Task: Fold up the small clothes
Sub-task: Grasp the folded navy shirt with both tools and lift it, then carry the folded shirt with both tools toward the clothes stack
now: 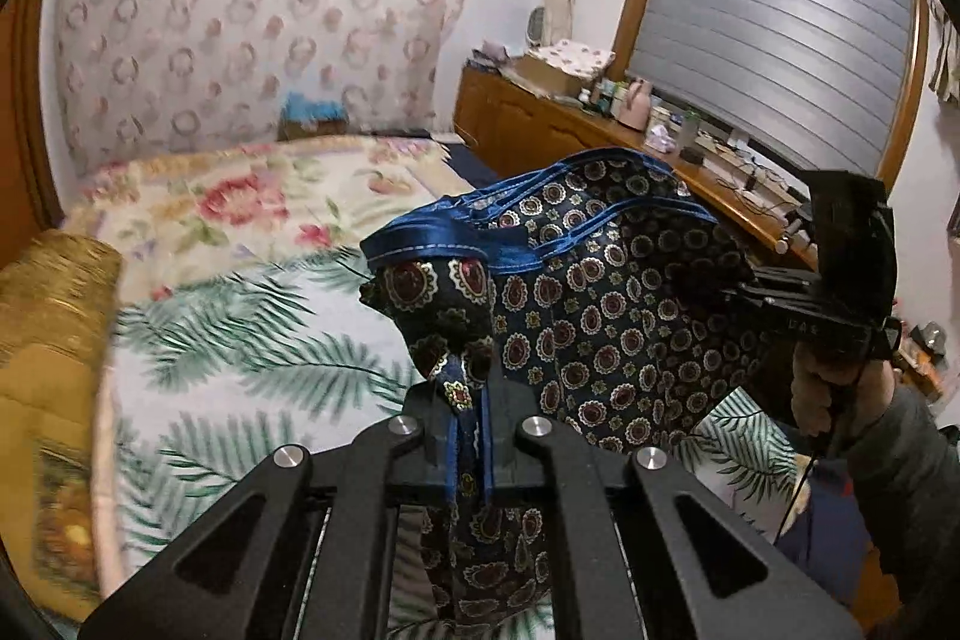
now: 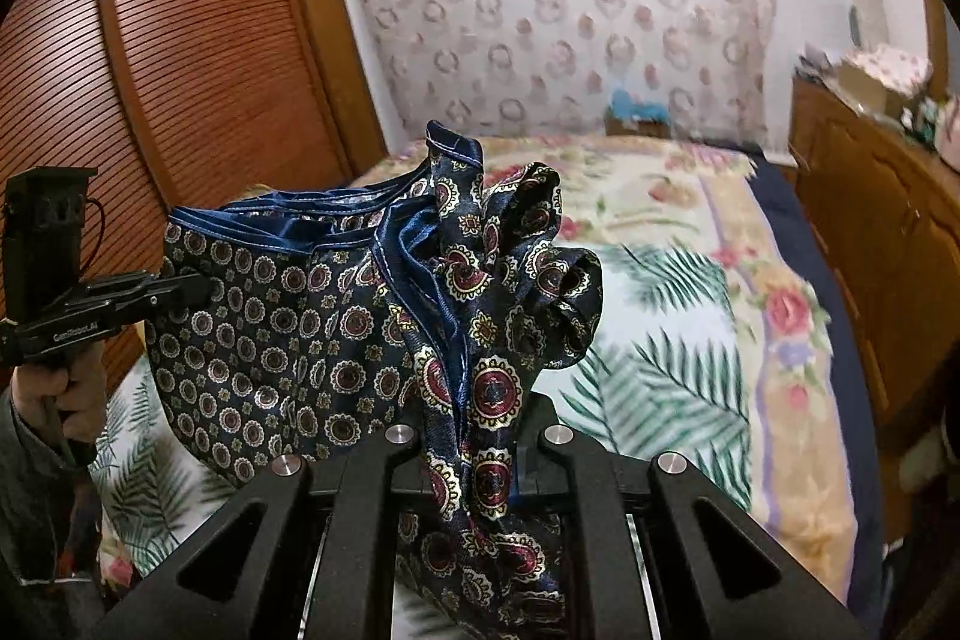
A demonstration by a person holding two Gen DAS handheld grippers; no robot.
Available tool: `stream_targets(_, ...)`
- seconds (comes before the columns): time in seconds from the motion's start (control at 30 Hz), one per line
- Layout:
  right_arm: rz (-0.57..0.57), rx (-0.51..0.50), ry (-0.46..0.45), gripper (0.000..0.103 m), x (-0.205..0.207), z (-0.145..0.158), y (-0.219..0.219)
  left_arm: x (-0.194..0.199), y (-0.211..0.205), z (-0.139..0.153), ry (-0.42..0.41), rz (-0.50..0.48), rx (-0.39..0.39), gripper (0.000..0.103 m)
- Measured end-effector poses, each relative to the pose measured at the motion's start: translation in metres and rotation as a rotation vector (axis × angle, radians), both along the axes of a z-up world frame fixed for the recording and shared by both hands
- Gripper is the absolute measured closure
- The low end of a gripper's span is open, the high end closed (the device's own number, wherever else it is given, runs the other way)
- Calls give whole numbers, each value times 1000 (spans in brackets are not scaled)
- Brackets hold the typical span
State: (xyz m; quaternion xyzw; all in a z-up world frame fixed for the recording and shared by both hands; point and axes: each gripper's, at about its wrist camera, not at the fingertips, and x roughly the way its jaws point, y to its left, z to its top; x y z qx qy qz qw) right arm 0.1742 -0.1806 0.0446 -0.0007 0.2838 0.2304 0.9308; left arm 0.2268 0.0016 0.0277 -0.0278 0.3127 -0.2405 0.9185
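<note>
left tongs point(image 1: 462, 436): pinched tight on a bunched edge of the shorts point(image 1: 600, 304), blue trim running right down between the fingers, so basically no gap.
right tongs point(image 2: 474, 430): same deal, clamped closed on the other bunched end, fabric spilling over and down past the fingers.
shorts: dark navy silky pair with medallion print and a shiny blue waistband point(image 1: 528, 214), hanging in the air between the two tongs, sagging in the middle, not touching the bed as far as I can tell.
other hand: in each view you can see the opposite gripper off to the side, gripping its end of the cloth.
step: looks to me like the lift-and-spread bit, garment picked up but no fold made yet.
next move: I'd guess pull the tongs apart to take out the sag, then lower it flat onto the bed before folding one side over. Slippery cloth, so it could slide out if the pull is jerky.
bed point(image 1: 252, 352): below and behind, palm-leaf and flower cover.
further back: gold pillow point(image 1: 54, 292) on the left, wooden sideboard point(image 1: 540, 124) with clutter, patterned wall cloth point(image 1: 240, 10).
</note>
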Motion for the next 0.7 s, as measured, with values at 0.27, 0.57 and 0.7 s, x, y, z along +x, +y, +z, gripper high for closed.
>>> stream_targets(0.27, 81, -7, -53, 92, 2, 11, 28, -19, 42, 13, -52, 87, 3, 97)
stream_targets(0.57, 199, -22, -88, 92, 50, 20, 74, -35, 101, 16, -97, 210, -9, 97)
stream_targets(0.7, 254, -47, -102, 92, 80, 22, 99, -42, 132, 12, -112, 272, -26, 97)
